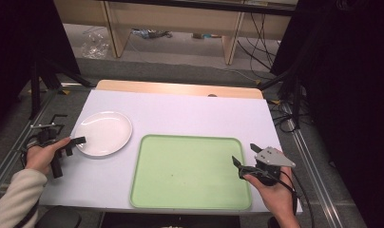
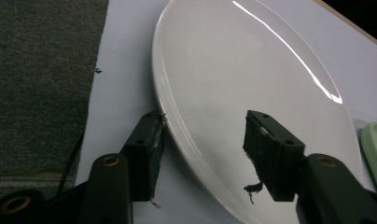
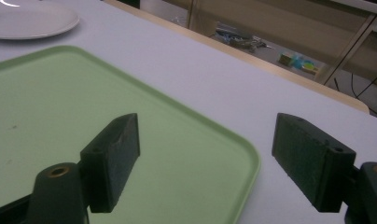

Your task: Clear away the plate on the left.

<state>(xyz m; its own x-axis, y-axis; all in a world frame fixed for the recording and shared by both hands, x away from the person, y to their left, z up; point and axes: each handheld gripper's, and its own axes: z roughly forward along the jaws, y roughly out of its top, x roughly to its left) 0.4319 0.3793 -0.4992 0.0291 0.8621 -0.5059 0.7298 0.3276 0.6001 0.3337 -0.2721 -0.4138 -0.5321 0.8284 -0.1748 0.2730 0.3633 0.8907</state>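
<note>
A white plate (image 1: 104,132) lies on the table at the left, beside a light green tray (image 1: 190,171) with nothing on it. My left gripper (image 1: 75,146) is at the plate's near-left rim. In the left gripper view the plate (image 2: 233,84) has its rim between the jaws of this gripper (image 2: 203,126): one jaw stands outside against the edge, the other hovers over the dish, and a gap still shows. My right gripper (image 1: 243,153) is open at the tray's right edge. In the right gripper view its jaws (image 3: 207,126) straddle the tray's corner (image 3: 242,158) with nothing held.
A white sheet (image 1: 190,114) covers the table, with a wooden strip (image 1: 180,89) along the far edge. Grey floor (image 2: 37,70) lies just left of the plate. Metal rails (image 1: 9,156), dark stands and cables (image 1: 285,118) flank both sides. The plate (image 3: 28,21) is far left in the right gripper view.
</note>
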